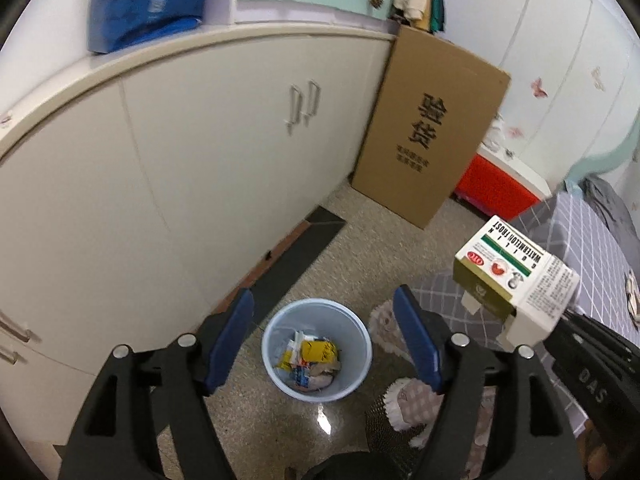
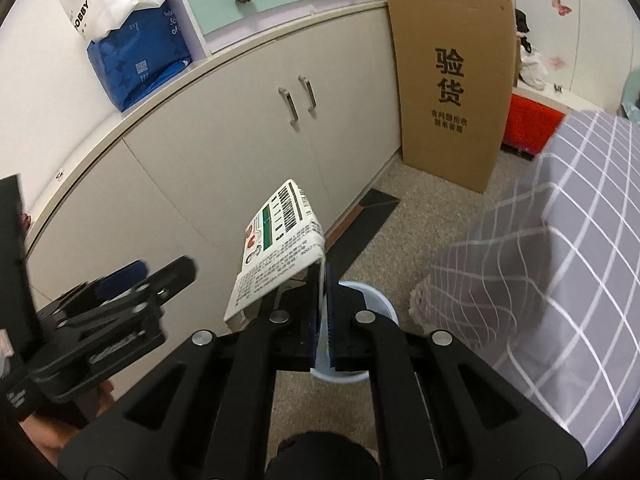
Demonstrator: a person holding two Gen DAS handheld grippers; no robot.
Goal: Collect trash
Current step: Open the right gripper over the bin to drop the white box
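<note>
A pale blue trash bin (image 1: 317, 350) stands on the speckled floor with yellow and white wrappers inside. My left gripper (image 1: 324, 320) is open and empty, hovering above the bin with its blue pads either side of it. My right gripper (image 2: 323, 276) is shut on a white and green medicine box (image 2: 276, 252), pinching its flap and holding it above the bin's rim (image 2: 380, 300). The same box (image 1: 516, 276) shows at the right of the left wrist view, held in the air by the right gripper (image 1: 560, 320). The left gripper (image 2: 132, 284) shows at the left of the right wrist view.
White cabinets (image 1: 200, 152) run along the left. A tall cardboard box (image 1: 432, 128) leans at their far end, with a red box (image 1: 496, 188) behind it. A bed with a grey checked sheet (image 2: 568, 248) is on the right. Slippers (image 1: 404, 400) lie beside the bin.
</note>
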